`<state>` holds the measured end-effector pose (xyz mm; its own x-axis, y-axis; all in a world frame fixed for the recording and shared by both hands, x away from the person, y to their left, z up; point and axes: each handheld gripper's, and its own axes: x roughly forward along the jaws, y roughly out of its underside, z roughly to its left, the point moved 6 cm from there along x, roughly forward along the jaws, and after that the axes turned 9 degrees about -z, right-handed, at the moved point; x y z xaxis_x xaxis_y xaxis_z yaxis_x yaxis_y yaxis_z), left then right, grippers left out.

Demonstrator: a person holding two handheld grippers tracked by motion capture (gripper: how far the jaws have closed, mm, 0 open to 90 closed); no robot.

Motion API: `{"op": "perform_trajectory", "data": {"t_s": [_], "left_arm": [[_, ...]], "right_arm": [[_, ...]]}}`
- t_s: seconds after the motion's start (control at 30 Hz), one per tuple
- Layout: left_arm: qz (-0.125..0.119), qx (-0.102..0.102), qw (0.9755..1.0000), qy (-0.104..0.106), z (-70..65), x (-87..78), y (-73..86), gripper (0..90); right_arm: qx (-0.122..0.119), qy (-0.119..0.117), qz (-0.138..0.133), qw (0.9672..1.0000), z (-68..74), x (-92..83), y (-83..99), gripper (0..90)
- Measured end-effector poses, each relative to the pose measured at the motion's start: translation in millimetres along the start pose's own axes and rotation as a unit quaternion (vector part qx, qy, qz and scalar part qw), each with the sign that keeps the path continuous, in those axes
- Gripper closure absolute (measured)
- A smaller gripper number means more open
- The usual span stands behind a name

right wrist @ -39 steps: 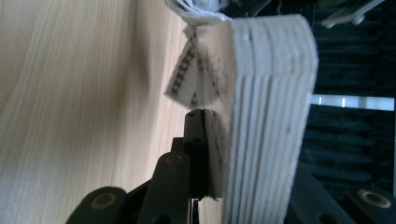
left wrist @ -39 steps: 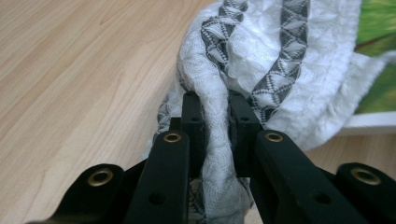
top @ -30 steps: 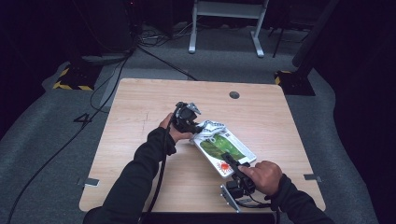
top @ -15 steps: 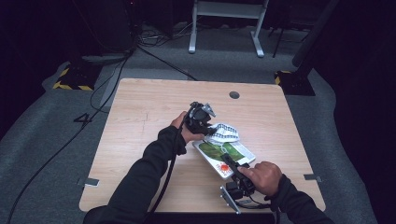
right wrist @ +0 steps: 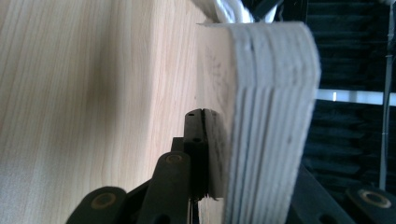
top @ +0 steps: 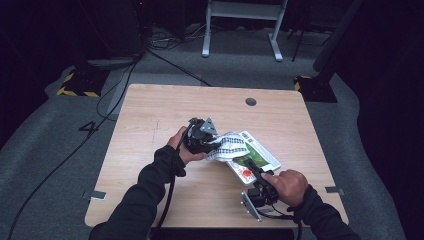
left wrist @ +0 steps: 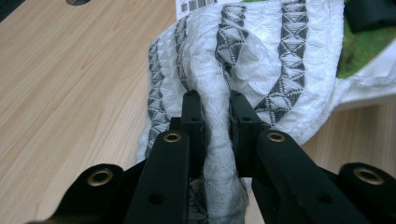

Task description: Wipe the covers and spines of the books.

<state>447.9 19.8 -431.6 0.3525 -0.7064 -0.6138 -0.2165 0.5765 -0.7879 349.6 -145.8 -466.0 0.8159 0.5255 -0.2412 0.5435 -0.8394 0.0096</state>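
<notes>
We see the left gripper [top: 212,142] near the middle of the light wooden table [top: 150,120], its jaws pinched tight on a fold of the white cloth with grey triangle-patterned stripes [top: 228,145]. In the left gripper view the bunched fabric [left wrist: 261,70] runs up between the two black jaws and spreads out beyond them, draping over the near corner of the white-and-green printed booklet [top: 255,157]. A barcode on the booklet's white margin [left wrist: 198,3] peeks out past the cloth's far edge.

The right gripper [top: 256,172] lies low over the table's near right part, its jaws clamped on the booklet's near edge by the red mark. In the right gripper view we look along the stacked page edges [right wrist: 271,116], which curve away from the jaws; the booklet's edge is gripped between them, with the wood grain [right wrist: 93,93] beside it.

The booklet lies at a slant, right of centre, well clear of the table's right edge and its near edge. The cloth rests partly on the booklet and partly on bare wood. The whole left half and the far strip of the tabletop lie open, with the small dark round grommet [top: 251,101] near the far edge. Grey carpet [top: 60,150] surrounds the table.
</notes>
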Motion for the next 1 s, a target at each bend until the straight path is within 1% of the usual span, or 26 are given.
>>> {"op": "perform_trajectory", "data": {"t_s": [0.03, 0.07, 0.1, 0.13, 0.2, 0.23, 0.27, 0.33, 0.37, 0.4, 0.47, 0.5, 0.53, 0.63, 0.7, 0.73, 0.77, 0.8, 0.9, 0.93, 0.97, 1.0], "left_arm": [[0.0, 0.0, 1.0, 0.0, 0.0, 0.0, 0.0, 79.8], [0.005, 0.005, 1.0, 0.003, -1.9, 3.4, -4.5, 79.8], [0.009, 0.016, 0.9998, 0.007, -5.4, 7.0, -10.6, 79.8], [0.013, 0.025, 0.9996, 0.01, -8.5, 9.4, -16.0, 79.8], [0.014, 0.037, 0.999, 0.022, -14.1, 14.3, -26.3, 79.8], [0.019, 0.045, 0.9985, 0.024, -16.4, 17.7, -32.1, 79.8], [0.024, 0.05, 0.9982, 0.025, -18.8, 21.2, -37.7, 79.8], [0.034, 0.059, 0.9969, 0.04, -24.2, 31.6, -48.9, 79.7], [0.04, 0.062, 0.9964, 0.042, -26.7, 36.4, -52.9, 79.8], [0.045, 0.067, 0.9957, 0.046, -29.2, 41.3, -56.4, 79.7], [0.046, 0.07, 0.9949, 0.056, -35.2, 49.6, -62.4, 79.7], [0.05, 0.073, 0.9944, 0.057, -37.0, 52.2, -64.0, 79.7], [0.056, 0.079, 0.9941, 0.05, -39.8, 56.8, -65.6, 79.7], [0.071, 0.092, 0.9924, 0.041, -42.2, 63.3, -65.5, 79.6], [0.078, 0.092, 0.9922, 0.031, -38.6, 64.1, -63.2, 79.5], [0.083, 0.089, 0.9923, 0.023, -34.1, 64.0, -61.1, 79.5], [0.088, 0.084, 0.9926, 0.014, -28.5, 63.3, -58.3, 79.5], [0.09, 0.073, 0.9932, 0.005, -20.5, 61.9, -54.4, 79.5], [0.095, 0.051, 0.9941, -0.01, -4.9, 57.2, -44.9, 79.4], [0.094, 0.048, 0.9943, -0.011, -2.5, 55.6, -43.1, 79.5], [0.084, 0.04, 0.9957, -0.001, -2.2, 52.4, -42.3, 79.5], [0.078, 0.041, 0.9961, 0.007, -5.4, 51.0, -44.0, 79.5]], "right_arm": [[0.0, 0.0, 0.0, 1.0, 0.0, 0.0, 0.0, 79.1], [0.002, 0.002, 0.0, 1.0, 0.7, 0.0, -1.3, 79.1], [-0.006, 0.001, -0.001, 1.0, 0.8, 0.4, -2.5, 79.1], [-0.007, -0.001, 0.001, 1.0, 2.0, 0.6, -3.1, 79.1], [-0.01, -0.004, -0.003, 0.9999, 3.0, 1.1, -4.2, 79.2], [-0.011, -0.003, -0.005, 0.9999, 3.4, 0.8, -5.4, 79.1], [-0.014, -0.004, -0.008, 0.9999, 4.2, 0.9, -7.2, 79.2], [-0.019, -0.003, -0.015, 0.9997, 4.8, 0.3, -12.5, 79.2], [-0.022, -0.006, -0.02, 0.9995, 5.8, -0.3, -16.2, 79.1], [-0.025, -0.005, -0.027, 0.9993, 6.3, -0.3, -19.3, 79.2], [-0.03, -0.008, -0.031, 0.999, 7.0, -0.9, -22.9, 79.1], [-0.028, -0.007, -0.032, 0.9991, 7.8, -1.3, -23.6, 79.1], [-0.029, -0.006, -0.032, 0.999, 7.8, -1.3, -23.7, 79.1], [-0.027, -0.014, -0.026, 0.9992, 9.0, -1.2, -21.8, 79.1], [-0.031, -0.017, -0.026, 0.9991, 10.0, -1.1, -21.0, 79.0], [-0.03, -0.017, -0.025, 0.9991, 10.4, -1.2, -21.0, 79.0], [-0.029, -0.017, -0.028, 0.9991, 10.2, -1.2, -21.5, 79.0], [-0.03, -0.017, -0.029, 0.999, 9.4, -1.2, -21.9, 79.0], [-0.029, -0.016, -0.031, 0.999, 9.0, -1.0, -22.2, 79.0], [-0.029, -0.017, -0.03, 0.999, 9.1, -0.7, -22.0, 79.0], [-0.029, -0.015, -0.029, 0.999, 8.9, -0.5, -21.8, 79.1], [-0.029, -0.015, -0.029, 0.999, 9.1, 0.6, -21.7, 79.1]]}}
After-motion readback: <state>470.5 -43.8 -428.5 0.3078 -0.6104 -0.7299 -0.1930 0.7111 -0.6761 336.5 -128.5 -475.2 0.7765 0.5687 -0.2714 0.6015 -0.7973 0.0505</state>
